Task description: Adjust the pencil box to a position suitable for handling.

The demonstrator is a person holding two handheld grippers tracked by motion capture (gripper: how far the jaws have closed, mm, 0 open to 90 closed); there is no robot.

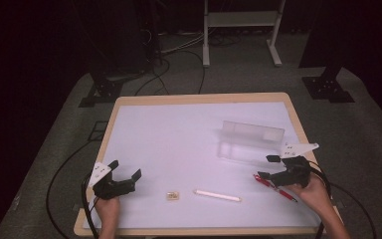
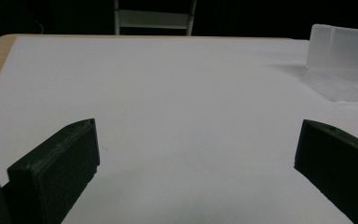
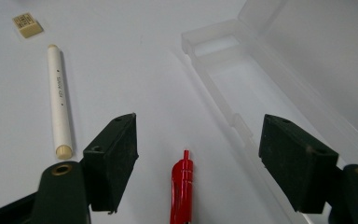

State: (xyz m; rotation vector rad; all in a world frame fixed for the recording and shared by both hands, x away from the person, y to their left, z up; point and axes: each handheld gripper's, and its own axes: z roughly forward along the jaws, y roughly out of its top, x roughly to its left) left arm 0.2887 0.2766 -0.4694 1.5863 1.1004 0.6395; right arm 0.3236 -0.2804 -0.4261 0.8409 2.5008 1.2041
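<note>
A red pen (image 1: 274,187) (image 3: 182,189) lies on the white table (image 1: 179,134) at the front right, just below my open right gripper (image 1: 267,167) (image 3: 198,144), whose jaws stand wide on either side of the pen's tip. A white marker (image 1: 217,195) (image 3: 59,100) lies near the front edge, and a small tan eraser (image 1: 172,196) (image 3: 27,24) sits to its left. A clear plastic pencil case (image 1: 249,140) (image 3: 279,79) (image 2: 342,60) lies open at the right, lid raised. My left gripper (image 1: 125,169) (image 2: 196,154) rests open at the front left, nothing between its jaws.
The table's wooden edge (image 1: 199,98) frames the white top. Black cables (image 1: 62,174) trail on the grey floor at both sides. A white stand (image 1: 241,30) and dark tripod feet (image 1: 328,87) stand behind the table.
</note>
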